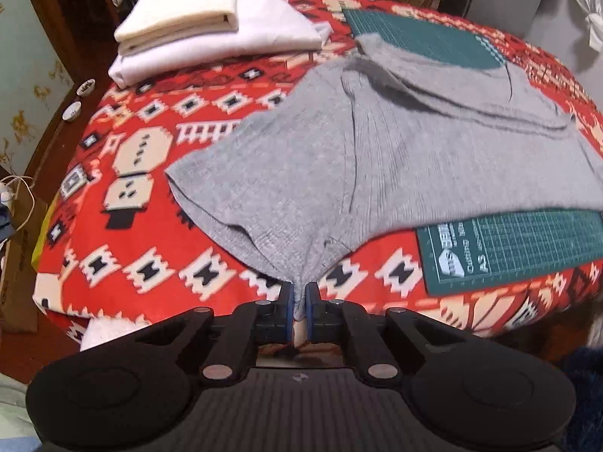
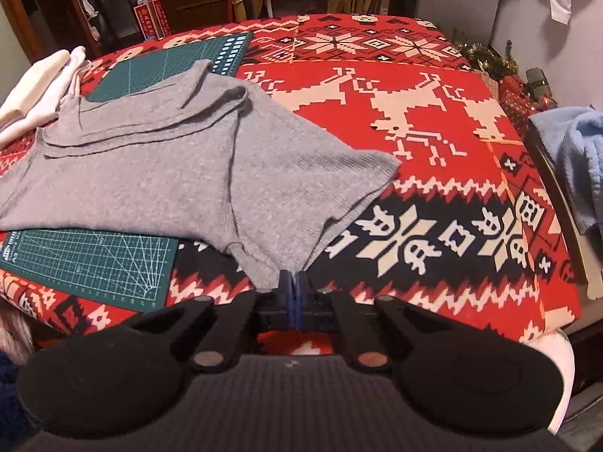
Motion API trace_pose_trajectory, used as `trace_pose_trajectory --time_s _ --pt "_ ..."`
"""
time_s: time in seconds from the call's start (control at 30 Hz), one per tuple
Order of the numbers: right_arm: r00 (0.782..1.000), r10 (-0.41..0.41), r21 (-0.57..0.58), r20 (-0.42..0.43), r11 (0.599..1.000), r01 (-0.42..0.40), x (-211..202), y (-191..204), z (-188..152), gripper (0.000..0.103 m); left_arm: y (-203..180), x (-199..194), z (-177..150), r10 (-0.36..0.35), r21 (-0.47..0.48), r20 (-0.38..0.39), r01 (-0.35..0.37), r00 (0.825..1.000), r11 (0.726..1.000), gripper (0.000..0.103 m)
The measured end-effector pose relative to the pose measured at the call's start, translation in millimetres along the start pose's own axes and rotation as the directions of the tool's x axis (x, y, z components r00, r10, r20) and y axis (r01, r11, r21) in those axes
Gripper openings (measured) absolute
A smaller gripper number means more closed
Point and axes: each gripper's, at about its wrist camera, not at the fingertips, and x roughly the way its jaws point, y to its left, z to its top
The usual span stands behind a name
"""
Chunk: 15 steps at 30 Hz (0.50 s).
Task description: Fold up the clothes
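Grey T-shirt: spread over the green cutting mat; we pinched its near hem corners, left claw and right claw clamped, likely readying the fold.

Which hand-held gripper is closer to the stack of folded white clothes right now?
Left. The left hand-held gripper pinches the grey shirt on the side toward the folded stack; the right hand-held gripper grips the shirt's opposite side.
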Motion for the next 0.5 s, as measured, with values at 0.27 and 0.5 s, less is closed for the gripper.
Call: trace_pose_trajectory --time_s 0.27,0.5 --pt "1.0 0.012 -0.009 0.018 1.0 -0.012 -14.1 -8.7 0.7 0.015 3.8 -19.2 5.0 0.031 0.07 -0.01 -0.03 0.999 0.997 0.035" --pt "0.981 0.051 -0.096 0.185 0.995 -0.033 -48.7 17.4 24.6 0.06 -24.1 -48.4 32.6 -0.014 0.1 0.233 -0.01 0.972 0.995 0.09"
